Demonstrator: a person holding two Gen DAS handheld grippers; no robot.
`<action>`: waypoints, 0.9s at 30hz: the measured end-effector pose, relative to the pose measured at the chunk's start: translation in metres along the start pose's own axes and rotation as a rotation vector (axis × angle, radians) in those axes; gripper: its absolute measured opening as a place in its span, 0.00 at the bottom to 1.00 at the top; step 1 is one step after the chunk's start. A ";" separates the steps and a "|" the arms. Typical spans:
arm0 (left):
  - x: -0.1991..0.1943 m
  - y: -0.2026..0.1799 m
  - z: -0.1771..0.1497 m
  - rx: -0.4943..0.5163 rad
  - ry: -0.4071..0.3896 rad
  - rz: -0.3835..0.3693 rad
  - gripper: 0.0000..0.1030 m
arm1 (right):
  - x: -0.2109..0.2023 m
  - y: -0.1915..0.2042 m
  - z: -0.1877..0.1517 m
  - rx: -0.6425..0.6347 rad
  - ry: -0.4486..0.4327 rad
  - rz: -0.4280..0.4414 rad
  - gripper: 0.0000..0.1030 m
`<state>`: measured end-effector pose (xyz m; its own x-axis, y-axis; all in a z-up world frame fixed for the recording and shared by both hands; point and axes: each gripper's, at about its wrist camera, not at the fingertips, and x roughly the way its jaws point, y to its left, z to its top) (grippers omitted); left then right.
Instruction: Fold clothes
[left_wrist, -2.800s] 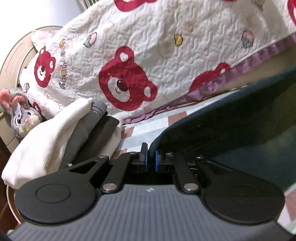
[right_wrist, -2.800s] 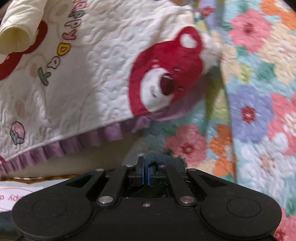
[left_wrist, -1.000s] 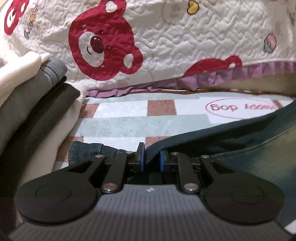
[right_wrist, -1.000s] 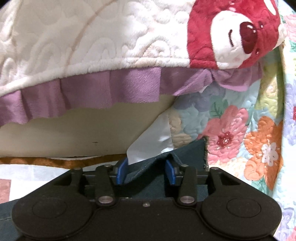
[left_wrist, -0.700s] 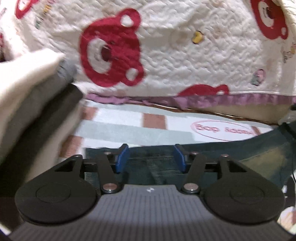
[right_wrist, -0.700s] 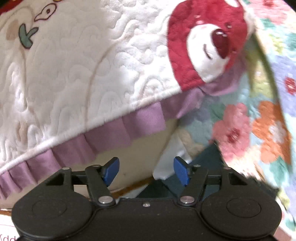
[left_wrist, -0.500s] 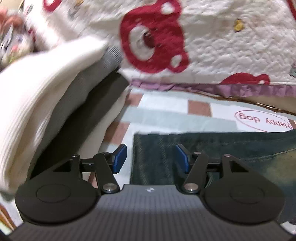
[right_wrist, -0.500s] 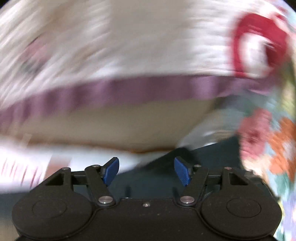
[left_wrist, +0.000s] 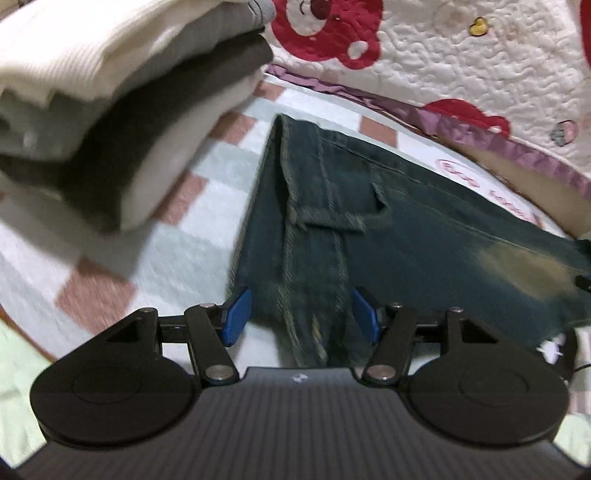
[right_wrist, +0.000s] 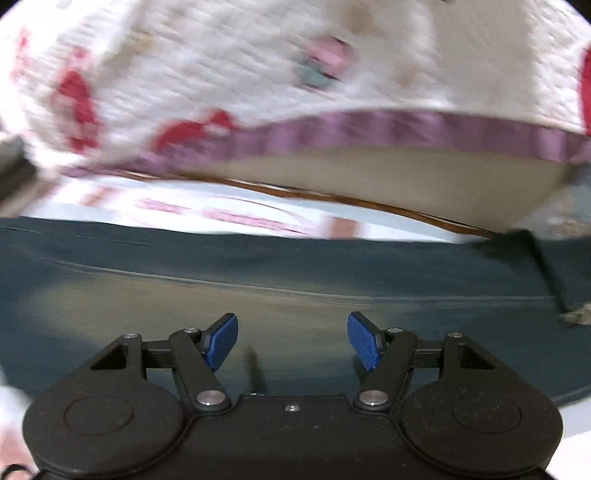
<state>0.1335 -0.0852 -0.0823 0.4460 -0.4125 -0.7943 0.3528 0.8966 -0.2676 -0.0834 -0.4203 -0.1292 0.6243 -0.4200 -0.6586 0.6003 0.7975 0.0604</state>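
The left hand-held gripper (left_wrist: 301, 314) is spread wide, its blue pads on either side of the jeans' (left_wrist: 388, 229) waistband end and gripping nothing. The right hand-held gripper (right_wrist: 293, 341) is likewise spread, above a faded patch of the jeans (right_wrist: 258, 280). The jeans lie flat on a checked sheet (left_wrist: 207, 184). A stack of folded clothes (left_wrist: 110, 92) sits just left of them; a bear-print quilt (left_wrist: 480, 62) lies behind.
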 end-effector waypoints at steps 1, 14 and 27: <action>0.000 0.000 -0.004 -0.011 0.009 -0.014 0.63 | -0.007 0.013 -0.001 -0.008 -0.011 0.075 0.68; 0.035 0.009 -0.019 -0.205 -0.034 -0.114 0.69 | -0.008 0.165 -0.066 -0.359 0.034 0.308 0.54; 0.011 -0.027 0.000 -0.058 -0.312 0.031 0.13 | -0.001 0.185 -0.051 -0.421 -0.088 0.276 0.60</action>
<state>0.1287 -0.1142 -0.0838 0.6900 -0.4059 -0.5992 0.2912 0.9137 -0.2836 0.0017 -0.2508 -0.1557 0.7816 -0.1897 -0.5942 0.1651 0.9816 -0.0963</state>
